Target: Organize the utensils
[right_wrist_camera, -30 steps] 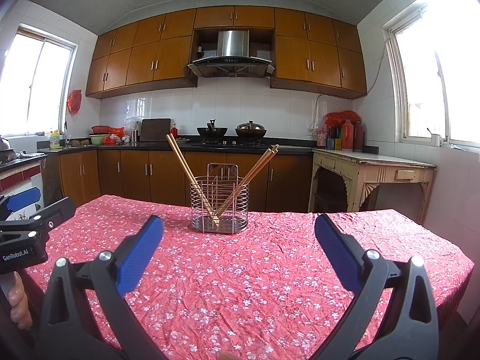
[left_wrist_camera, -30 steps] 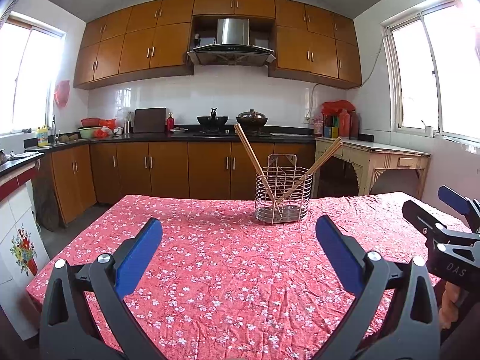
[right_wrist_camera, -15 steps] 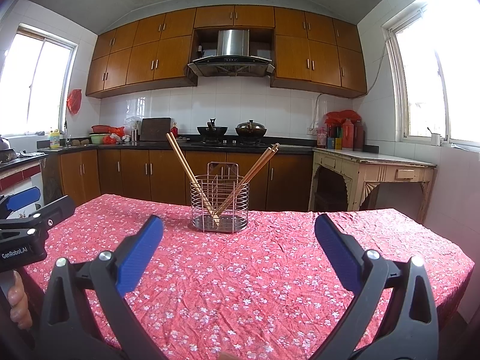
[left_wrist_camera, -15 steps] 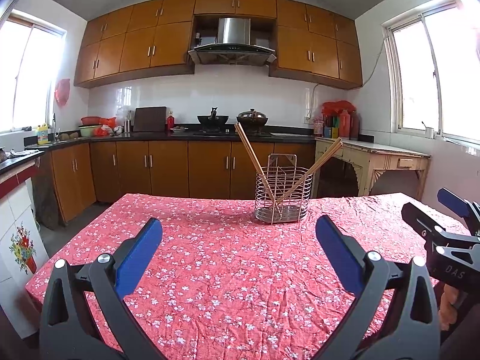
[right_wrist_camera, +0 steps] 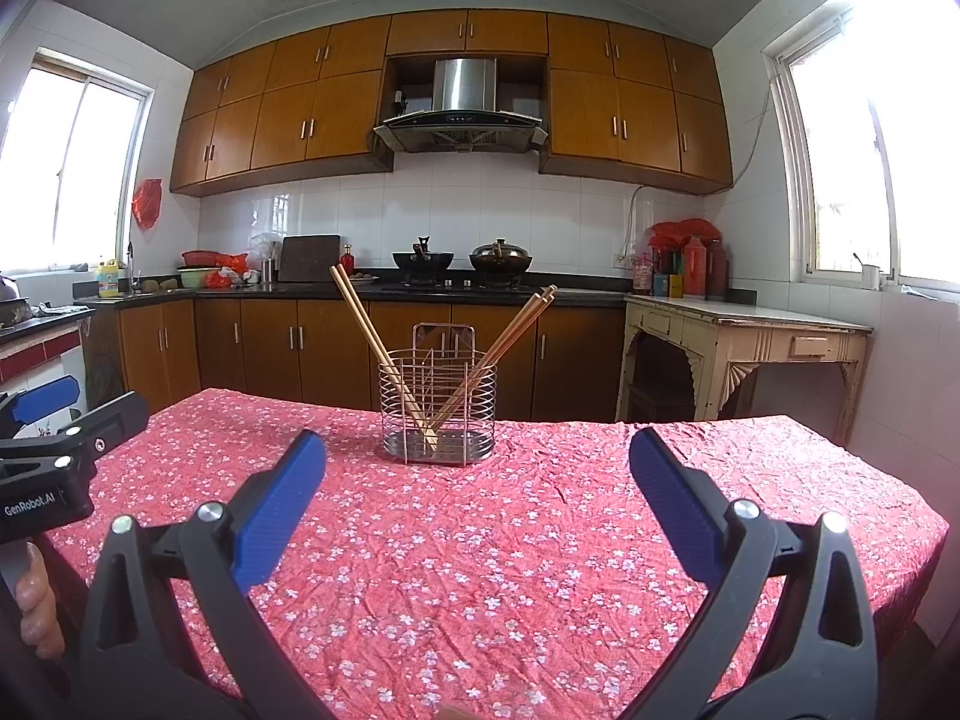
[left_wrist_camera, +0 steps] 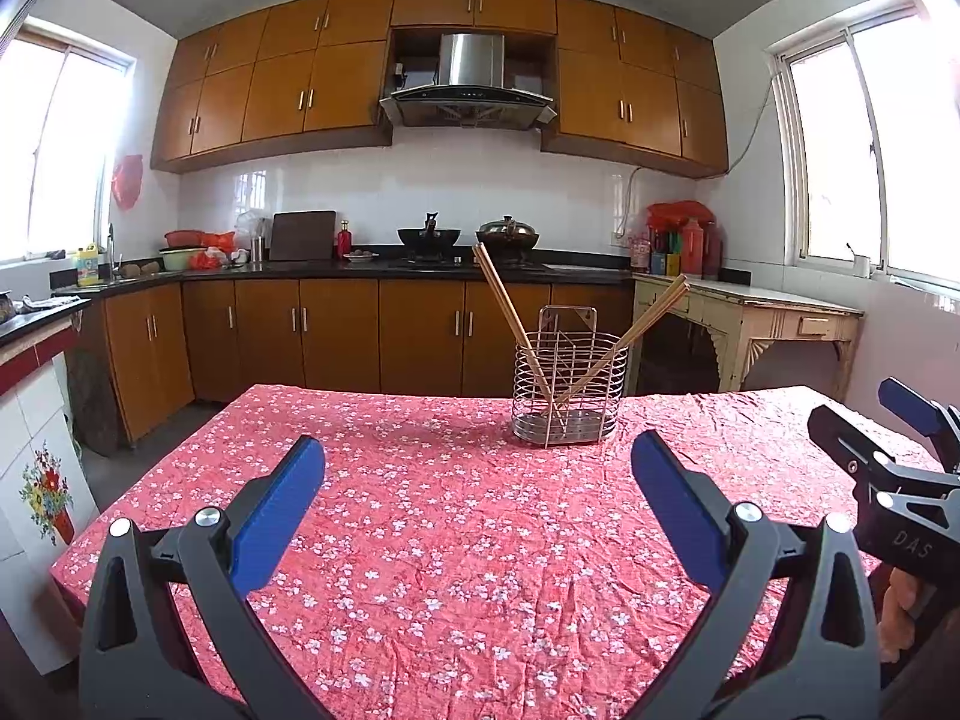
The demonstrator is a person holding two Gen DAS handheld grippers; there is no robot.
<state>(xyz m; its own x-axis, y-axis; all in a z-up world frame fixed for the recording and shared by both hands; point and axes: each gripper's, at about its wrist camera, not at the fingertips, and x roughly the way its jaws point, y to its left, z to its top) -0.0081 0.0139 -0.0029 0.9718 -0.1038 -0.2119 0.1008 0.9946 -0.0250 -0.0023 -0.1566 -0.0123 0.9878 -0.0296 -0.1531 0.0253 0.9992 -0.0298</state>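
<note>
A wire utensil holder (left_wrist_camera: 569, 389) stands upright on the red floral tablecloth (left_wrist_camera: 456, 540), toward the far side; it also shows in the right wrist view (right_wrist_camera: 438, 414). Wooden chopsticks (left_wrist_camera: 510, 315) lean left in it and others (left_wrist_camera: 636, 330) lean right; in the right wrist view they show as a left-leaning pair (right_wrist_camera: 372, 336) and a right-leaning group (right_wrist_camera: 504, 336). My left gripper (left_wrist_camera: 478, 456) is open and empty, well short of the holder. My right gripper (right_wrist_camera: 477, 456) is open and empty, also short of it. Each gripper appears at the other view's edge.
Wooden kitchen cabinets (left_wrist_camera: 336, 336) and a black counter with a stove and pots (left_wrist_camera: 468, 240) run behind the table. A cream side table (left_wrist_camera: 750, 318) stands at the right wall. A tiled counter (left_wrist_camera: 36, 408) is at the left.
</note>
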